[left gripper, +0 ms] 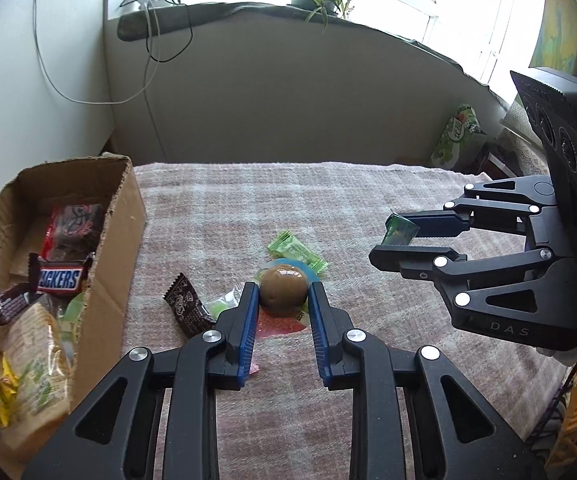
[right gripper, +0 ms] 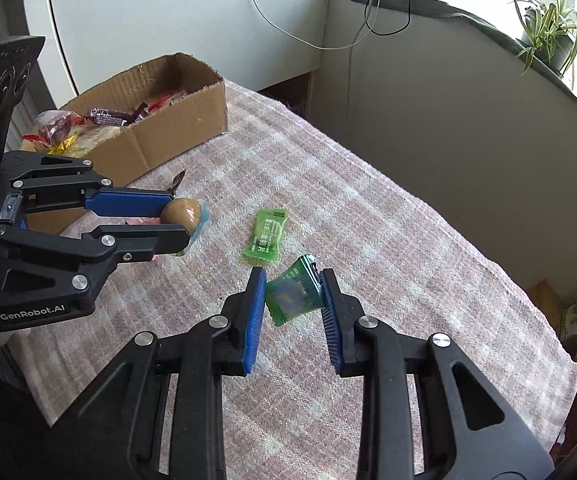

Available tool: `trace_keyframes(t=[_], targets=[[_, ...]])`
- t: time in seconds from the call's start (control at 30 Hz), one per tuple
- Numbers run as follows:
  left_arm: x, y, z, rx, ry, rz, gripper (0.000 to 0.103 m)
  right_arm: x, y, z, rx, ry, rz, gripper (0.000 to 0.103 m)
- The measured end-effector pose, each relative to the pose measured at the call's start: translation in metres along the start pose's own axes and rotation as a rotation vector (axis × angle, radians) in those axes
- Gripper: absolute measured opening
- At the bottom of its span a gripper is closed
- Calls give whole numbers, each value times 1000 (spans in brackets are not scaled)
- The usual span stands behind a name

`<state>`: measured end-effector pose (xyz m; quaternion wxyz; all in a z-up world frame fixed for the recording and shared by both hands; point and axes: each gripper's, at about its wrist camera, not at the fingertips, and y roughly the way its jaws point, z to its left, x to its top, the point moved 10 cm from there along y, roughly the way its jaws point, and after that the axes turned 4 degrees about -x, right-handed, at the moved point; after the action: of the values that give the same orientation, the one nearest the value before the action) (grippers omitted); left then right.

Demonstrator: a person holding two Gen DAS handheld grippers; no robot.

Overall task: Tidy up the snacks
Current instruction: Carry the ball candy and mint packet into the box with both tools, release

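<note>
Above the checked cloth on the worktop [right gripper: 408, 240], the left tongs [left gripper: 283, 292] pinch a round brown jelly cup [left gripper: 282, 290] and the right tongs [right gripper: 294, 294] pinch a green candy [right gripper: 292, 296] by its crinkly wrapper; either could slip free on the way to the cardboard box [left gripper: 120, 232], the smooth dome especially

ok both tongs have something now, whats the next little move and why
Probably carry the left tongs, shut on the round brown jelly cup, sideways over the open cardboard box and release. Both loads look lifted off the pink checked cloth, and the box of snacks sits right beside that hand. The right tongs, gripping the dark green candy packet, could follow.
</note>
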<state>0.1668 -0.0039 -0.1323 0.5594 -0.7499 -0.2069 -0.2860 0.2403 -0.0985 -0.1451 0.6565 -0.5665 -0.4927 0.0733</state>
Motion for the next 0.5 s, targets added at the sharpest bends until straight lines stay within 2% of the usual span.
trace_keyframes(t=[0.2,0.5], targets=[[8,-30,11,18,-20,-44,24,29,-15,14,16,-4,-43,28],[-1,-72,50,64,-64,-87,24,76,-23,56,70,-23,-94,28]])
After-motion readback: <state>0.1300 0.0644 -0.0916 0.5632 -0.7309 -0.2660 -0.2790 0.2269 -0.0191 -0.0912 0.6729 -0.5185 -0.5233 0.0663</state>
